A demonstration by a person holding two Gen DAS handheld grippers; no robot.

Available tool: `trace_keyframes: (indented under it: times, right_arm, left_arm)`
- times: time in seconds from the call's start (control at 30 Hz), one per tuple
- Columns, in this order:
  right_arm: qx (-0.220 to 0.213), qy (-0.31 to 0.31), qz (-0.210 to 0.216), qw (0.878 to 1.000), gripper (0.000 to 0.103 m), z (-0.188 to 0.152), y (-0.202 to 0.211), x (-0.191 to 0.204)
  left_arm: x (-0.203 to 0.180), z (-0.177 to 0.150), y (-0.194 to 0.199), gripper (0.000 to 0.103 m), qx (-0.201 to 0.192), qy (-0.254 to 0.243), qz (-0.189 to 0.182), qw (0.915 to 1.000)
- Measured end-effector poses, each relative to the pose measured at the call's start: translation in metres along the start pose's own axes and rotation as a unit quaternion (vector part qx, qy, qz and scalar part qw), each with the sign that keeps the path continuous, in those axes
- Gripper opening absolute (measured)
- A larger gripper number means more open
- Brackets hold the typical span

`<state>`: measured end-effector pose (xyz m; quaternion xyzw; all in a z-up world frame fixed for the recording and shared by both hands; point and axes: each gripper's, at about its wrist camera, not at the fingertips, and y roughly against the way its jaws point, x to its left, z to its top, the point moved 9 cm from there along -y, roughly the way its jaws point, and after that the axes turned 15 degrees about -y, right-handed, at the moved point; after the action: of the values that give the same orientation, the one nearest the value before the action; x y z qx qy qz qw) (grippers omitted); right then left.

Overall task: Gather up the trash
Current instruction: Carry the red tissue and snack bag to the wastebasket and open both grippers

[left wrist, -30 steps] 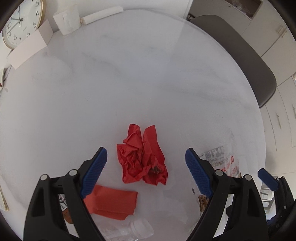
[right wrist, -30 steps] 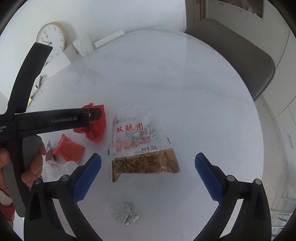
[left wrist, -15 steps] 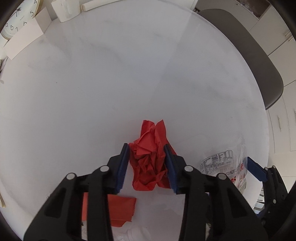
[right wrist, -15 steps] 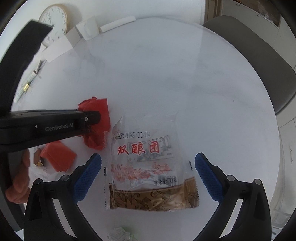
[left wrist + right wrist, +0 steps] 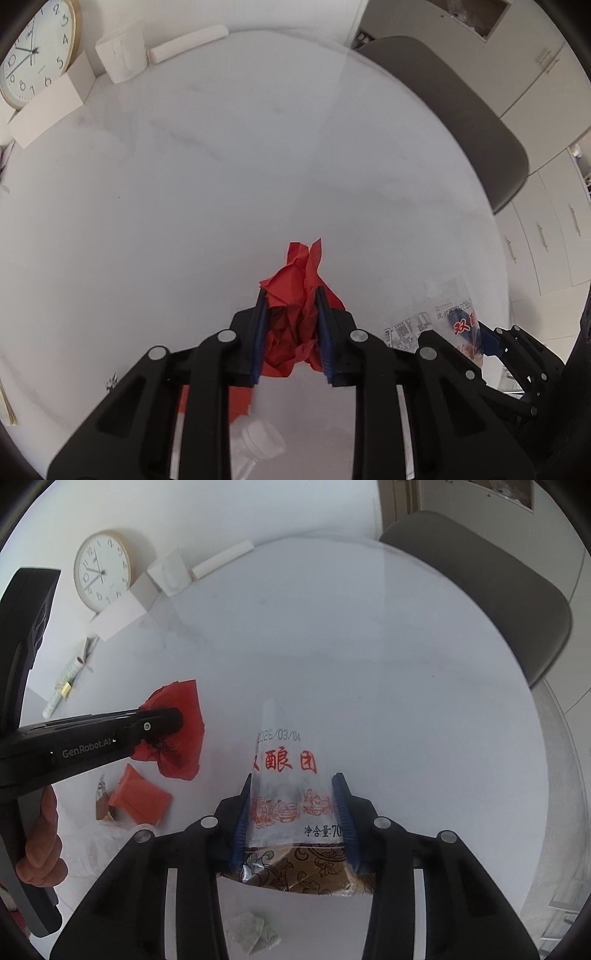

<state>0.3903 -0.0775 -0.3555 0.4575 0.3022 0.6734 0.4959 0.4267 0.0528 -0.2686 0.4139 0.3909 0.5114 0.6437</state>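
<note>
My left gripper [image 5: 290, 295] is shut on a crumpled red paper [image 5: 295, 291], which sticks out past the fingertips above the white round table [image 5: 221, 184]. The red paper also shows in the right wrist view [image 5: 181, 731], held by the left gripper [image 5: 173, 720]. My right gripper [image 5: 293, 779] is shut on a clear snack wrapper with red print and a brown band [image 5: 288, 786]. The wrapper also shows at the right of the left wrist view [image 5: 448, 317].
A folded red packet [image 5: 142, 797], a small brown wrapper [image 5: 101, 805] and clear plastic [image 5: 96, 845] lie at the table's left. A crumpled grey-white wad [image 5: 255, 934] lies near me. A bottle cap [image 5: 258, 441] shows low. A clock [image 5: 101, 570], white boxes [image 5: 166, 574] and grey chair [image 5: 480, 587] stand at the back.
Both grippers closed: the left on the crumpled red paper, the right on the clear snack wrapper. The red paper has been lifted off the table.
</note>
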Motion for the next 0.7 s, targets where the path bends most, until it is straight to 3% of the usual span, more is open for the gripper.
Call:
trace_keyframes:
  times: [0.17,0.33,0.43,0.6,0.7]
  right_arm:
    - [-0.031,-0.025,0.006,0.999,0.041,-0.017,0.05,-0.024]
    - [-0.05,-0.052,-0.001,0.997,0.041,-0.058,0.107,-0.061]
    - [-0.05,-0.066,-0.016,0.996,0.041,-0.094,0.135,-0.086]
    - [-0.044,-0.108,-0.053,0.992,0.041,-0.174,0.179,-0.14]
    - [-0.043,-0.139,-0.074,0.987,0.041,-0.218,0.2,-0.17]
  left_arm:
    - [-0.033,-0.014,0.043,0.023,-0.032,-0.034,-0.016,0.9988]
    - [-0.085,-0.042,0.071,0.024,-0.038,-0.079,-0.027,0.9958]
    - [-0.125,-0.071,0.083,0.024,-0.037,-0.127,-0.025,0.9909]
    - [-0.205,-0.128,0.097,0.024,-0.023,-0.179,-0.069,0.9812]
    - [-0.257,-0.173,0.103,0.024,-0.009,-0.223,-0.103,0.9694]
